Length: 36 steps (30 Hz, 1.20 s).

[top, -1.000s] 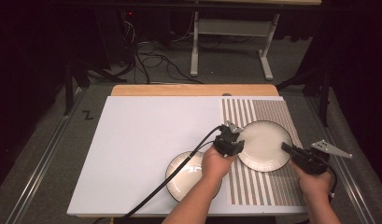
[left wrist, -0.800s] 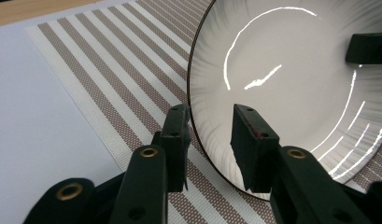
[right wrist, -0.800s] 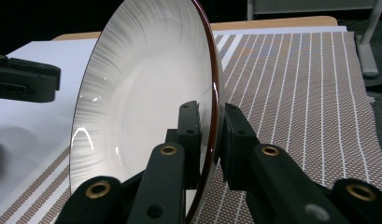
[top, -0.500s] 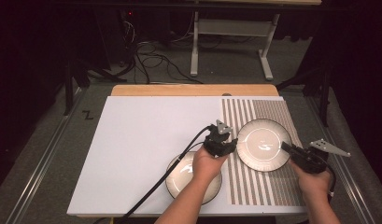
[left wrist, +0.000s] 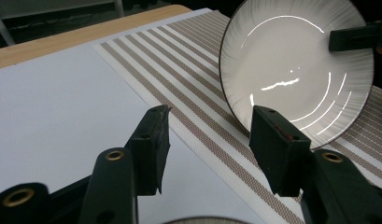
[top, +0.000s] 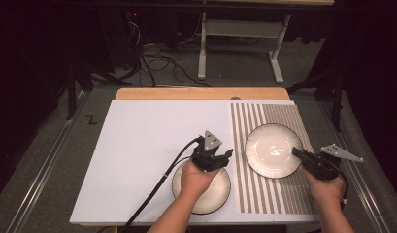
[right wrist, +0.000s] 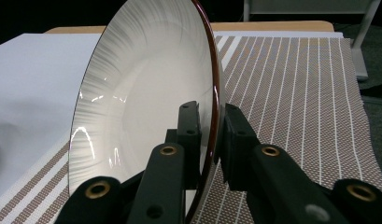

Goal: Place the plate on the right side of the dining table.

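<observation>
Evidently the work with the two plates stood about midway. The right gripper (top: 299,154) was clenched on the rim of the far plate (top: 272,149), which sat on the striped mat (top: 283,194) at roughly two o'clock on the table; in the right gripper view its jaws pinched the dark red-brown edge from both sides, one pad inside the bowl of the plate and one behind it. The left gripper (top: 224,156) had let go: its jaws had just been opening, and the left gripper view showed nothing between them, only the white sheet (top: 147,141) and the mat's stripes beyond.

That left gripper hovered over the twelve o'clock edge of the near plate (top: 202,191), which lay flat on the white sheet near the table's five o'clock part, partly hidden under the person's left hand (top: 196,178). The two plates were apart, the mat's edge running between them. Whether they were meant to be stacked or set side by side could not be told; judging by the grip, moving the far plate was the step still to come.

The far plate looked round, shallow and glossy, cream-white inside with fine radial ribbing toward the rim and a thin dark band at the lip. Bright reflections curved across its well. Its glaze would likely be slippery, so a pinch at the rim could slide.
</observation>
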Each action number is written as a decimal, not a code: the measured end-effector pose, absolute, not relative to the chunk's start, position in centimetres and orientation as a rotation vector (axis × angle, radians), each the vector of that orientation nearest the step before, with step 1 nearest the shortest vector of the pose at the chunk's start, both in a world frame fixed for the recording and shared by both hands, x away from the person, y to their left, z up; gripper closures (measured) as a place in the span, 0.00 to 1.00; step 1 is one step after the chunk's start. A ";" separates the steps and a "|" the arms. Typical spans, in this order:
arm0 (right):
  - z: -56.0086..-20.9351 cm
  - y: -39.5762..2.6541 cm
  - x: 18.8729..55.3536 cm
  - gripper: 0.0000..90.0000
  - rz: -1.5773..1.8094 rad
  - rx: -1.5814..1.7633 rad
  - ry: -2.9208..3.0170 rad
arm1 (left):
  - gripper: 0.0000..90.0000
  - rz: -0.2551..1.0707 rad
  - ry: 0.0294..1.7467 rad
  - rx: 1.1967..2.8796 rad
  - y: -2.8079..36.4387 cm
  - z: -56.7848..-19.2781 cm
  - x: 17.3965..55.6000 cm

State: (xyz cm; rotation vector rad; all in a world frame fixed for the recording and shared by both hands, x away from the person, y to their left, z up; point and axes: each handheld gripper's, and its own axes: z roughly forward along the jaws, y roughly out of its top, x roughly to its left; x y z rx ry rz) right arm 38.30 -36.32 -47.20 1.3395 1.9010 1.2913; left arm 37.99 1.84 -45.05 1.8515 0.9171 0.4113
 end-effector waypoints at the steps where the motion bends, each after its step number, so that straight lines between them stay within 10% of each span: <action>1: -47.2 -36.3 38.3 0.90 1.290 1.342 1.901 | 0.54 0.415 0.920 1.849 2.2 -45.1 37.8; 36: -48.2 -36.9 39.8 0.85 1.212 1.468 1.927 | 0.42 0.559 0.960 1.793 17.1 -47.4 28.2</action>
